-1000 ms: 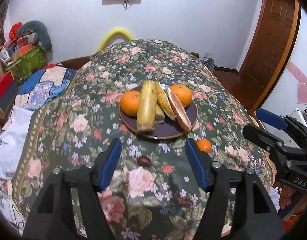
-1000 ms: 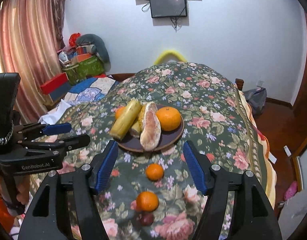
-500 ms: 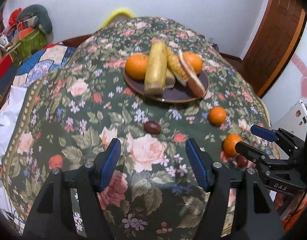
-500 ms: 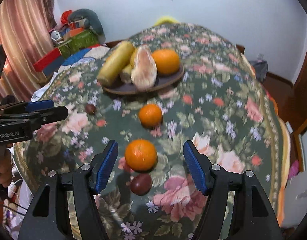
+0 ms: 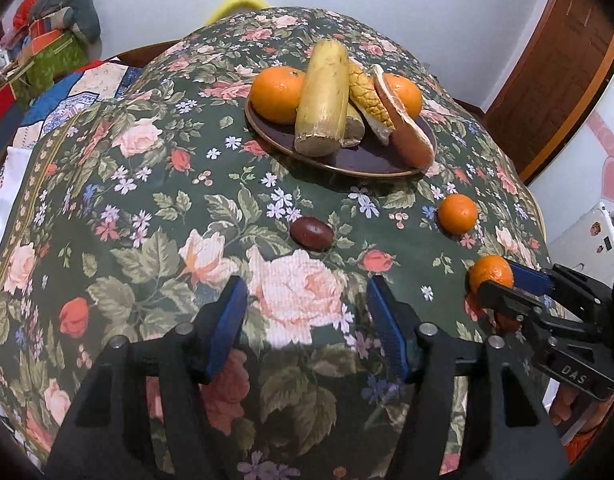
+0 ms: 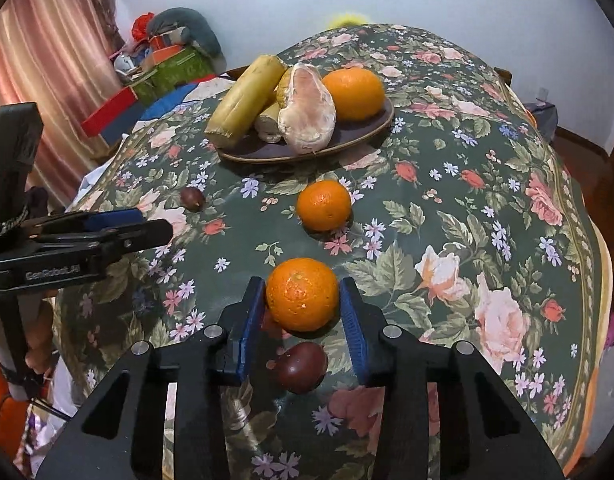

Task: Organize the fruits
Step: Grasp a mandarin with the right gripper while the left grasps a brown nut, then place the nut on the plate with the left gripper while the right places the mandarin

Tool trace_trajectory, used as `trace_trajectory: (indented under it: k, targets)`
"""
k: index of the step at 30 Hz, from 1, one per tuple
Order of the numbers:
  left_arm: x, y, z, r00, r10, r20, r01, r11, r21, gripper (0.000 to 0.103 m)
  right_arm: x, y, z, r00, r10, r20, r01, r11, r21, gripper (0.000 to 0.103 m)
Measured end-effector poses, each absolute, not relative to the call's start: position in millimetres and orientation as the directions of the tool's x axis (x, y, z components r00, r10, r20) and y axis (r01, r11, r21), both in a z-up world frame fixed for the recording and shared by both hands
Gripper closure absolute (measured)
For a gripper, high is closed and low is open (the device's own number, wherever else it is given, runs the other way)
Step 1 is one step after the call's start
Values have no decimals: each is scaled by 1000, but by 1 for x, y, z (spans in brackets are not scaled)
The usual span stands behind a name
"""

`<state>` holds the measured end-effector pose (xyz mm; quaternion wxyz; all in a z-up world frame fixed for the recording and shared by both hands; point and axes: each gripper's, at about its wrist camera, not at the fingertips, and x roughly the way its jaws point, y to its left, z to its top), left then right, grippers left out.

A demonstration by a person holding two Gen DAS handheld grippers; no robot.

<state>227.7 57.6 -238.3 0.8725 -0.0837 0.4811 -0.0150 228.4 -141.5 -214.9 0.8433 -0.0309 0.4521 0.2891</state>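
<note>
A dark plate holds two oranges, a yellow-green stalk piece and a pomelo wedge. My right gripper is closed on a loose orange that rests on the floral cloth; it also shows in the left wrist view. A dark chestnut lies just under that gripper. A second loose orange sits between it and the plate. My left gripper is open and empty, short of another chestnut.
The table is round under a floral cloth that drops off at its edges. Boxes and bags are piled at the far left by a curtain. A wooden door stands to the right.
Both grippers have dropped towards the cloth and moved forward. My right gripper has narrowed from wide open onto the near orange. My left gripper has stayed open, closer to the chestnut.
</note>
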Motion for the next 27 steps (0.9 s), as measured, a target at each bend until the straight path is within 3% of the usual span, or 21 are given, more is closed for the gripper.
trace_trajectory:
  k: [10, 12, 17, 27]
  targets:
    - [253, 55, -244, 534, -106, -839, -26, 990, -141, 59, 243, -155, -207, 460, 459, -760, -482, 848, 220, 68]
    - [256, 54, -245, 536, -103, -838, -22, 990, -137, 68, 244, -157, -207, 460, 461, -759, -478, 849, 226, 68]
    - [263, 56, -246, 539, -110, -835, -26, 989, -147, 78, 248, -160, -208, 462, 460, -758, -473, 851, 227, 68]
    - [252, 60, -236, 561, -108, -821, -44, 986, -159, 81, 254, -162, -197, 489, 461, -740, -470, 854, 222, 68]
